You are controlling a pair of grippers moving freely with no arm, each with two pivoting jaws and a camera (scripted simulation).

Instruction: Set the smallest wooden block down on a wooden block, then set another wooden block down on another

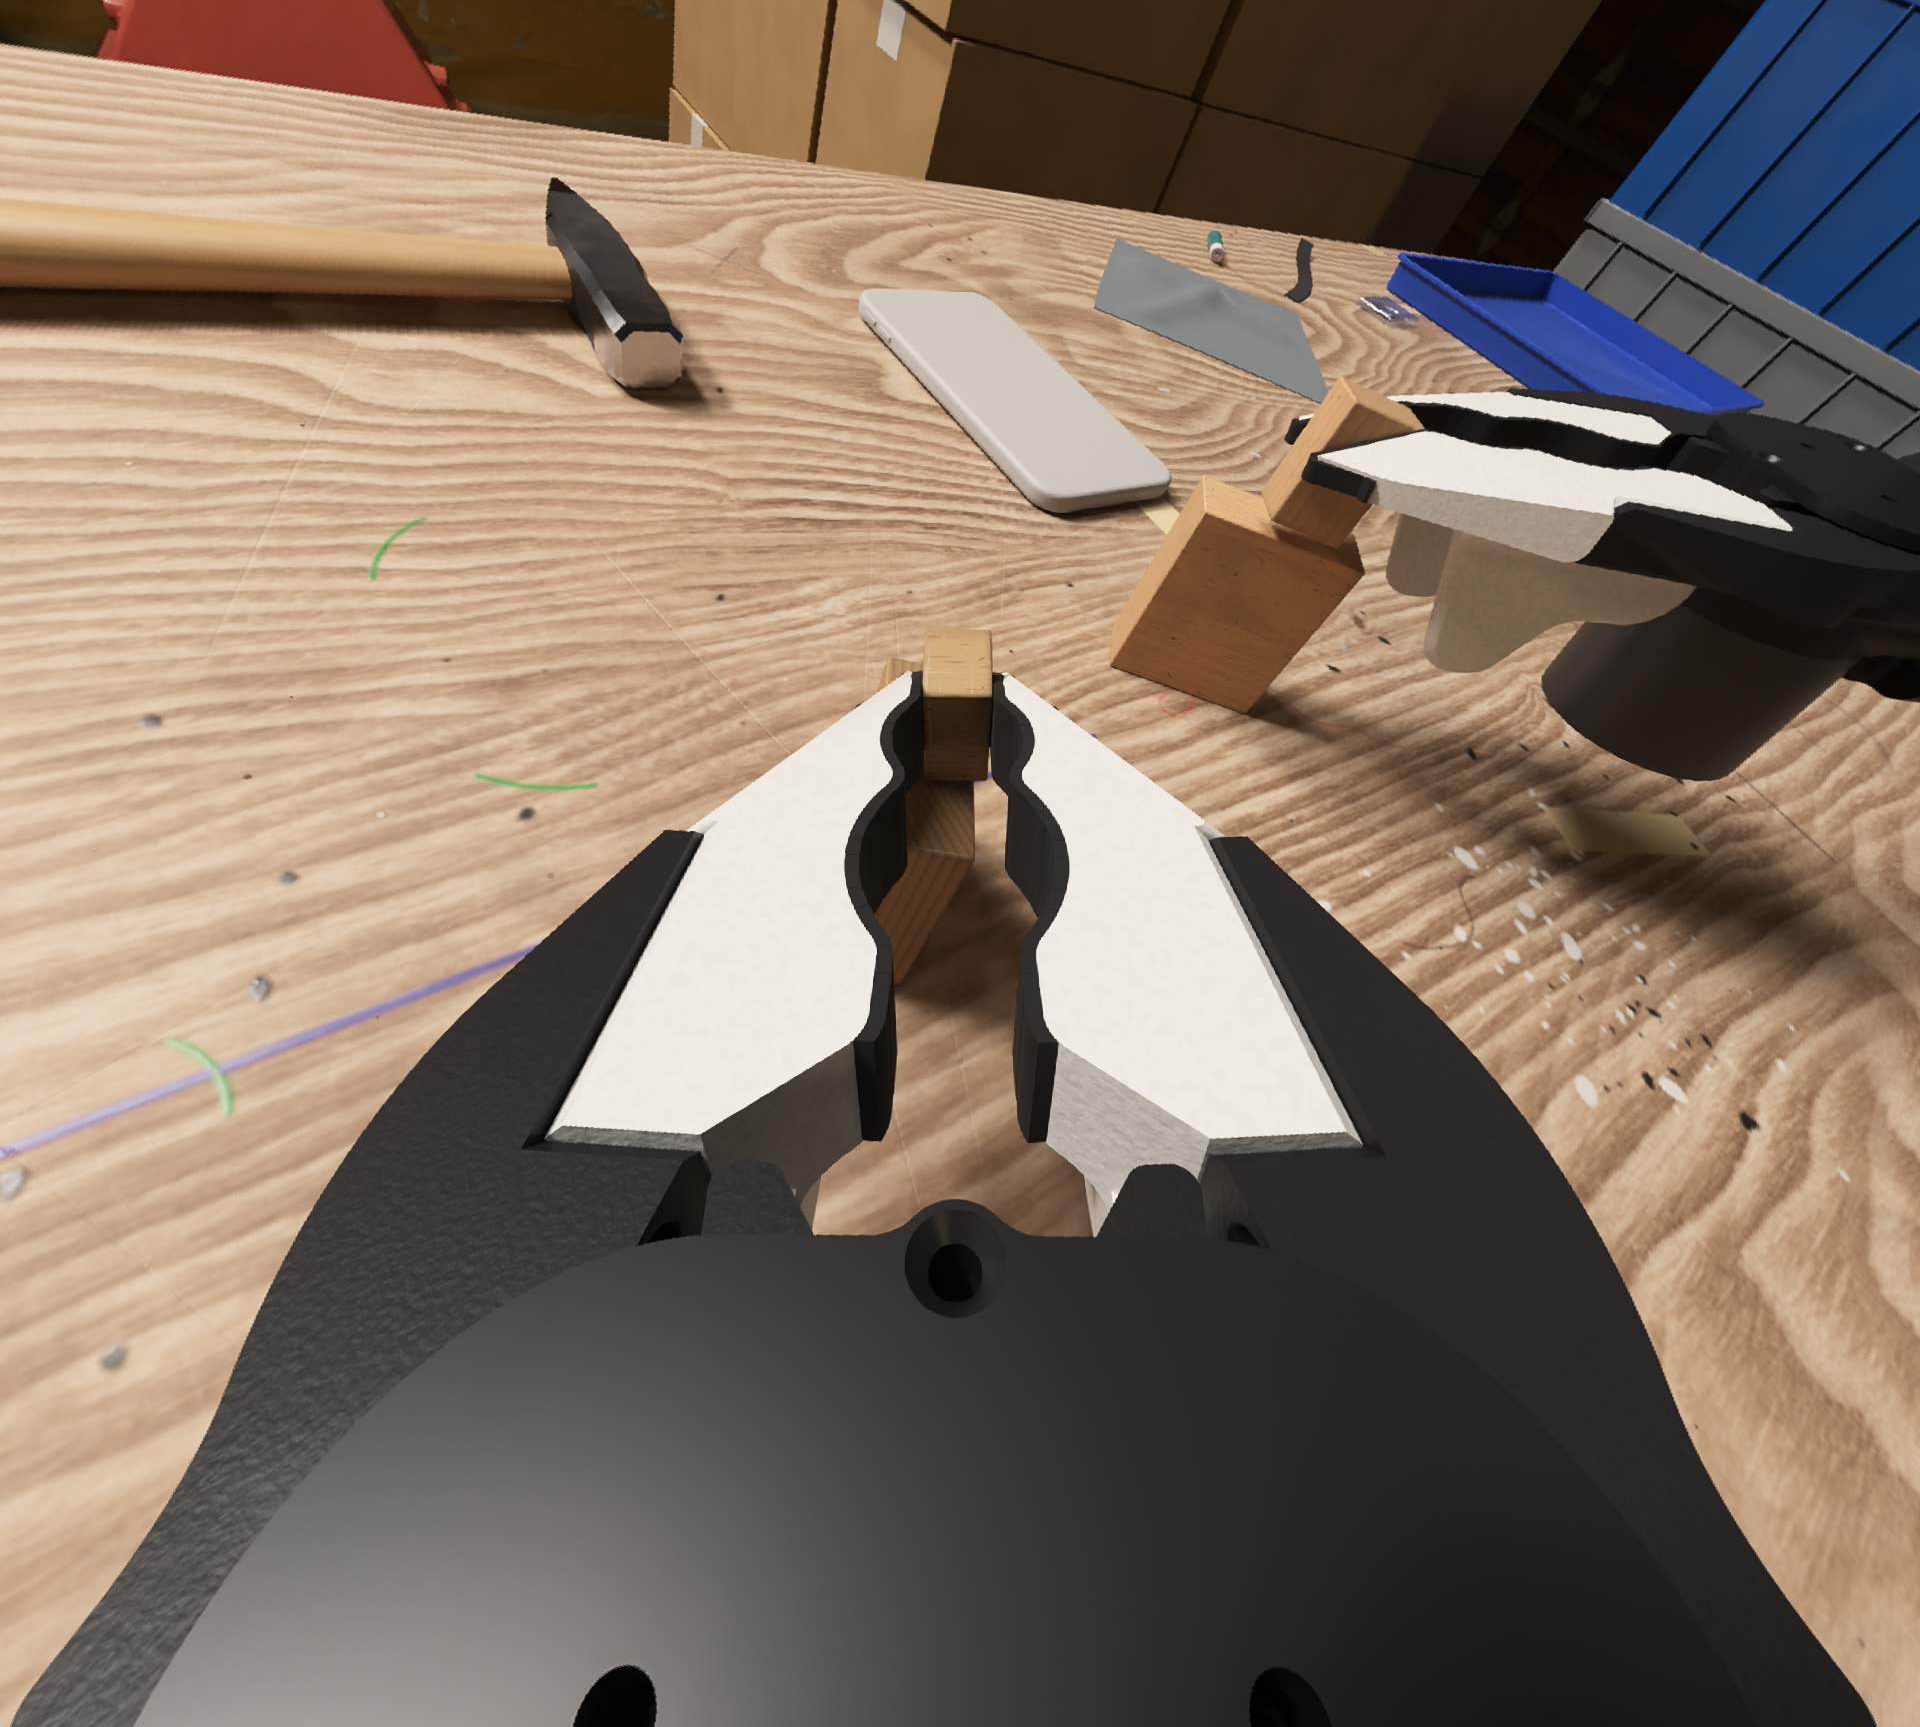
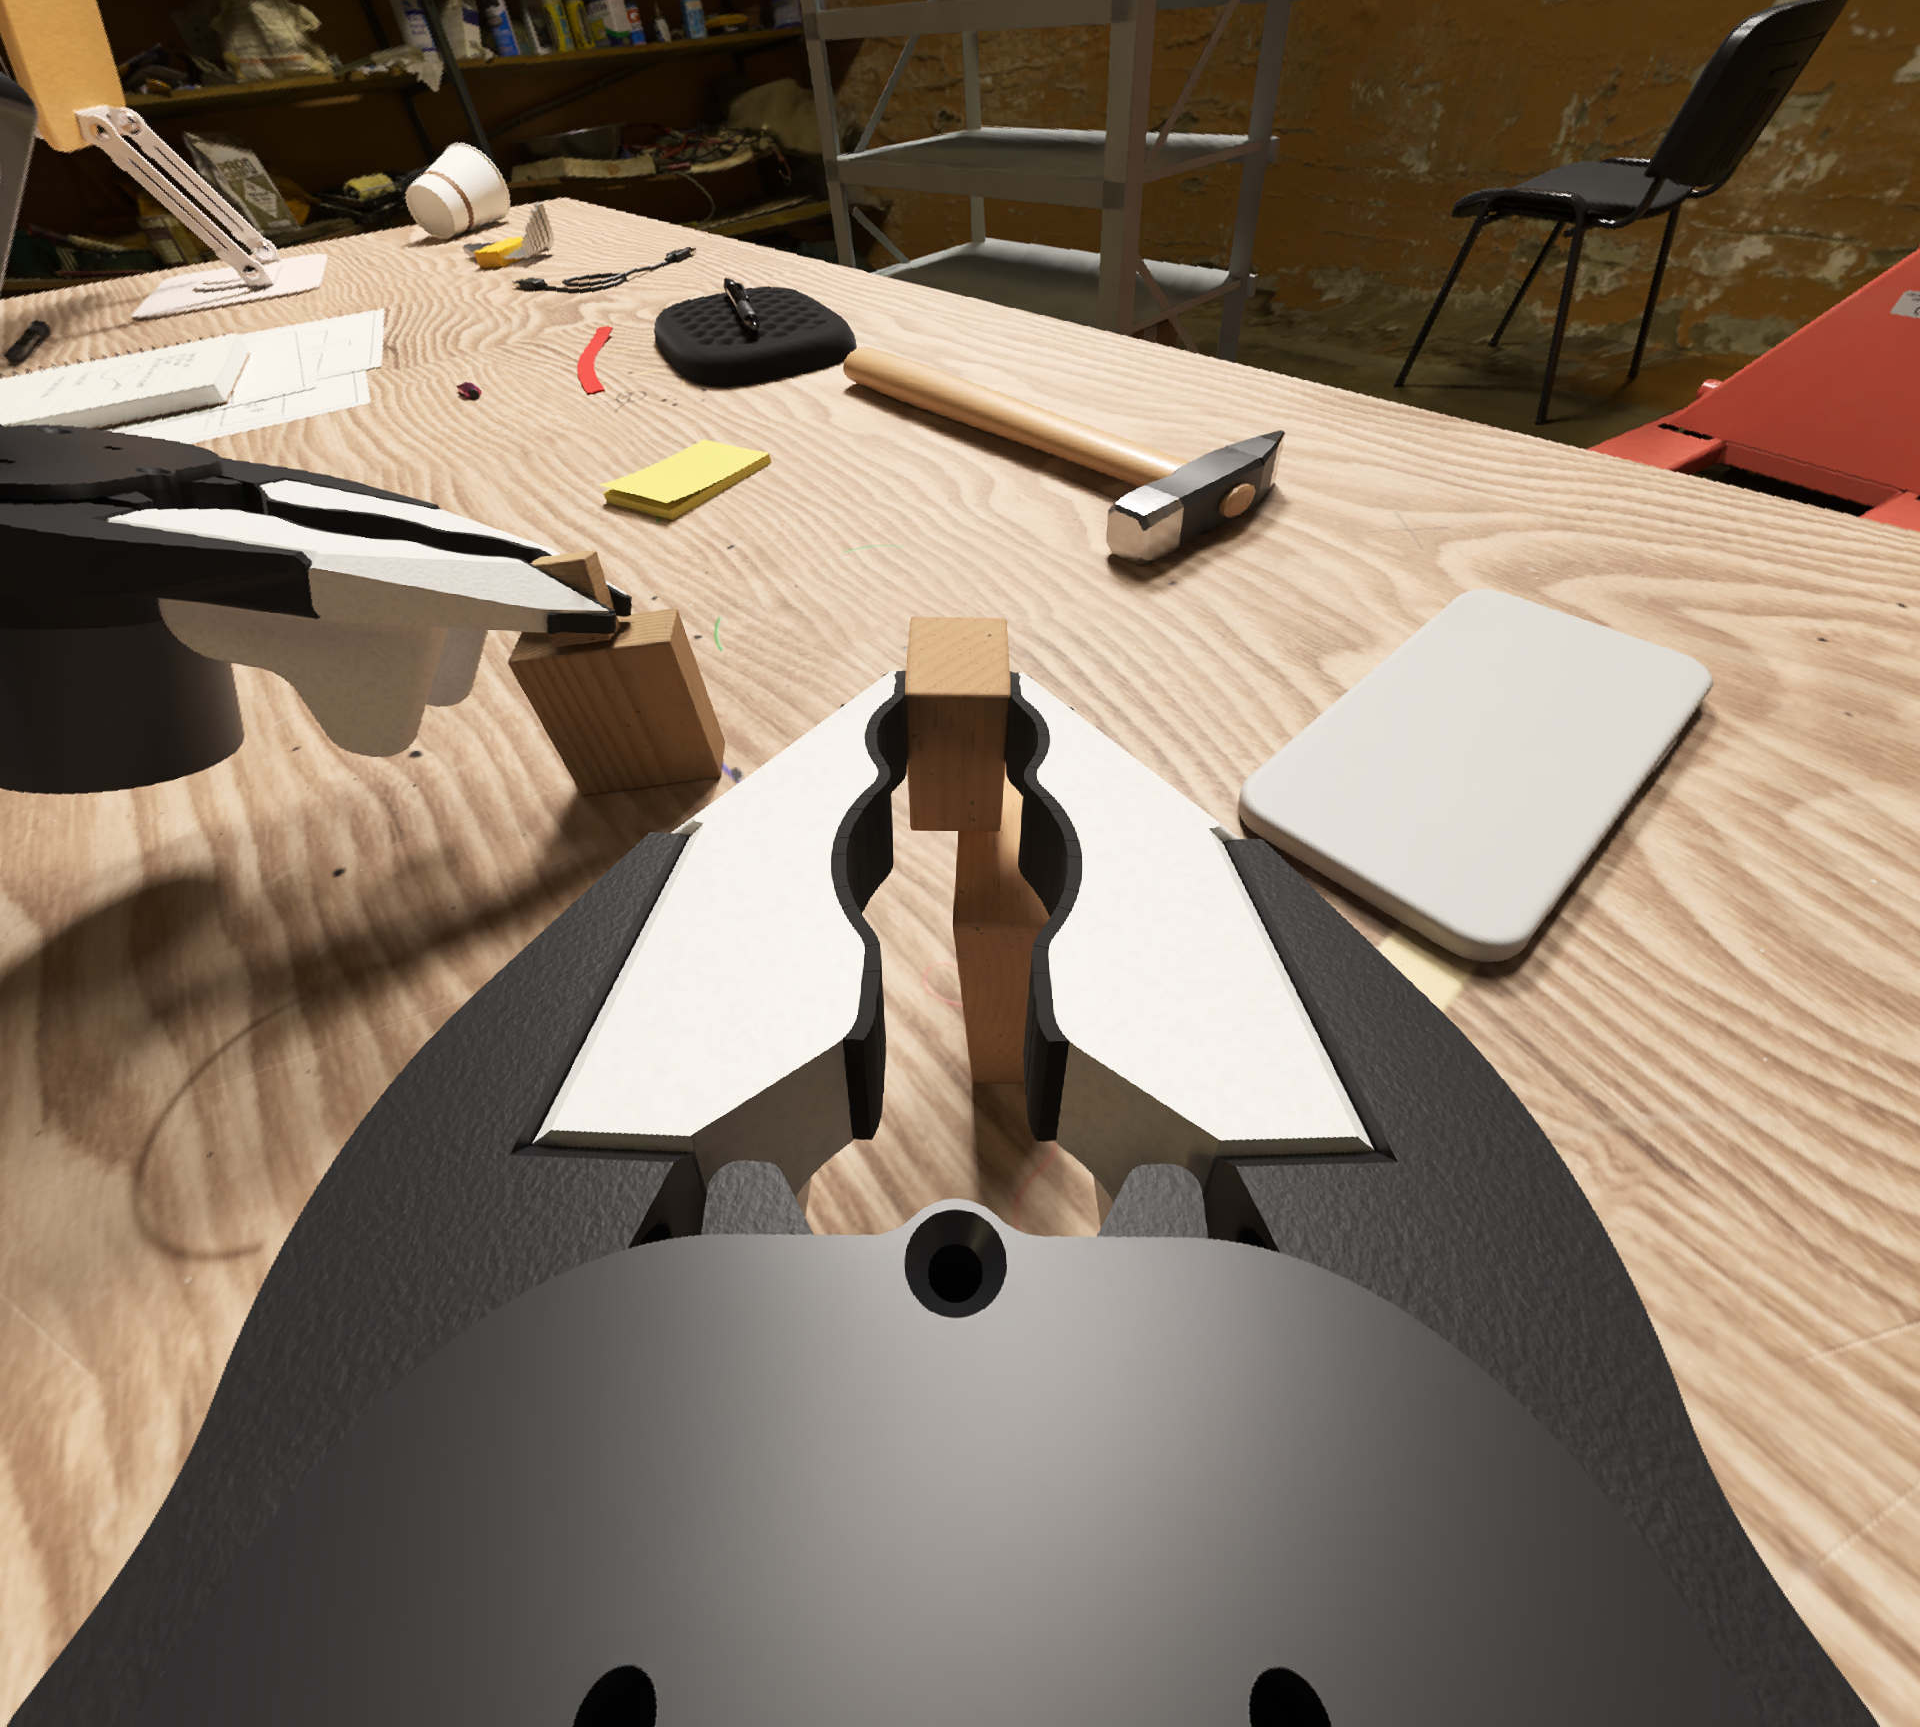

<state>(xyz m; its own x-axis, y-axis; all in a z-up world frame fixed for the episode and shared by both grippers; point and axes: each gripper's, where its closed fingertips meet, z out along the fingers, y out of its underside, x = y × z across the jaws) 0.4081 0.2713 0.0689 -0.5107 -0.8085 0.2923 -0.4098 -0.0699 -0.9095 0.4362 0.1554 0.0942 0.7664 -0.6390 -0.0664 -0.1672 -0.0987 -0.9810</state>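
Observation:
My left gripper (image 1: pixel 956 690) is shut on a small wooden block (image 1: pixel 956 703), held just over a larger wooden block (image 1: pixel 933 882) that stands on the table under the jaws. In the right wrist view, the left gripper (image 2: pixel 603 612) holds the small block (image 2: pixel 575 578) against the top of that larger block (image 2: pixel 623 706). My right gripper (image 2: pixel 956 690) is shut on a mid-sized wooden block (image 2: pixel 956 727) above another tall block (image 2: pixel 1000 981). In the left wrist view, the right gripper (image 1: pixel 1311 453) presses this block (image 1: pixel 1340 456), tilted, on the top edge of the big block (image 1: pixel 1231 602).
A hammer (image 2: pixel 1195 493) lies across the wooden table (image 1: pixel 416 638). A pale flat slab (image 2: pixel 1475 773) lies right of my right gripper. There are also a yellow note pad (image 2: pixel 686 477), a black pad (image 2: pixel 753 337), a grey sheet (image 1: pixel 1205 316) and a blue tray (image 1: pixel 1538 327). Cardboard boxes stand beyond the table.

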